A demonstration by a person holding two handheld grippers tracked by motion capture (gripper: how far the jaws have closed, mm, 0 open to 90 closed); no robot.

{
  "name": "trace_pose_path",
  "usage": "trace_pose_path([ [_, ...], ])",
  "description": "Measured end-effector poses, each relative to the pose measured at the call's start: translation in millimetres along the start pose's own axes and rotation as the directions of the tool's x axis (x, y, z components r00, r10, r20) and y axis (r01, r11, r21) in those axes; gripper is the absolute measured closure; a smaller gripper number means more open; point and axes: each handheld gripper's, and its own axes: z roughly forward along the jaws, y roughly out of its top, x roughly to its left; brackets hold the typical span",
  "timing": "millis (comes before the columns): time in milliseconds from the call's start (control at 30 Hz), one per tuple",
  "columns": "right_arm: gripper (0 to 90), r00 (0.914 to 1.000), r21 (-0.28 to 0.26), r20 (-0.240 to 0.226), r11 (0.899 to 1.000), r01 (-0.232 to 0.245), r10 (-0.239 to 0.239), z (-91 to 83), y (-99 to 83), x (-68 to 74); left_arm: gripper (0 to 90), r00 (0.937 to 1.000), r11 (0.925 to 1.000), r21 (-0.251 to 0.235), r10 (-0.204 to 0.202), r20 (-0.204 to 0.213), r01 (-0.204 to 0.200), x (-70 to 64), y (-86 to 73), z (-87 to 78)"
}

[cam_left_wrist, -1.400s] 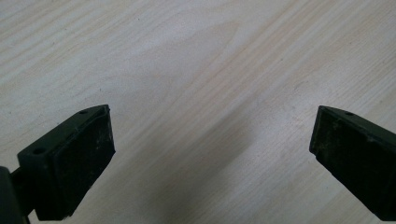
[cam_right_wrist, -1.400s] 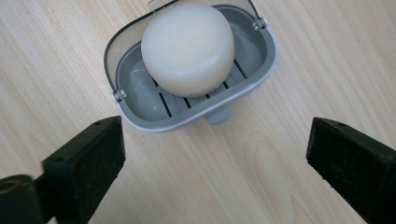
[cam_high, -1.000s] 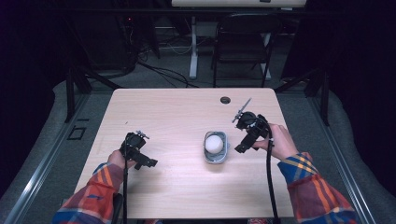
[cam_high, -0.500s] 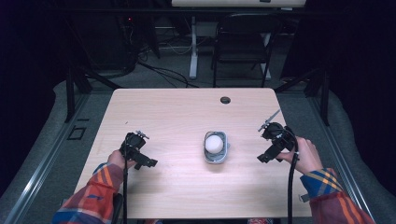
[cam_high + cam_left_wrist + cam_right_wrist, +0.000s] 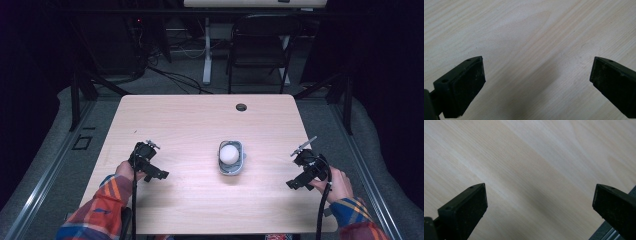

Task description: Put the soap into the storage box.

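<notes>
Pale wood grain covers the table point(image 5: 200, 125), which stands on a grey floor in a dark room, with a folding chair point(image 5: 260, 47) behind its far edge and a small round cable hole point(image 5: 241, 107) near that edge.

At the left of the high view, the left gripper point(image 5: 155, 172) is held low over the table's near left part by a hand point(image 5: 127, 171) in a plaid sleeve point(image 5: 95, 215). Its jaws stand wide apart with nothing between them; in the left gripper view point(image 5: 537, 82) they frame bare wood and a soft shadow.

Ahead of those jaws and well off toward the table's middle sits a small grey tray point(image 5: 232, 158) with a white ball point(image 5: 229, 154) resting inside it. The tray lies between the two grippers, well apart from both, and neither pair of jaws touches it or the ball.

At the right, the right gripper point(image 5: 296, 182) is held by the other hand point(image 5: 339, 184) close to the table's right edge, its cable point(image 5: 322, 210) trailing down toward the near side. Its jaws are likewise spread wide and empty. In the right gripper view point(image 5: 539, 205) plain wood lies between them, and the table's edge with a strip of grey floor point(image 5: 609, 233) shows just under the jaw on that view's right.
</notes>
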Motion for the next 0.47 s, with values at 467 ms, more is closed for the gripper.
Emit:
trace_pose_path([
  [467,1.6,0.9994,0.085,0.032,0.996,0.014,-0.017,18.7,-7.2,2.2,0.0,0.9999,0.9999,0.007,0.010,0.009,-0.010,-1.3,0.1,0.7],
])
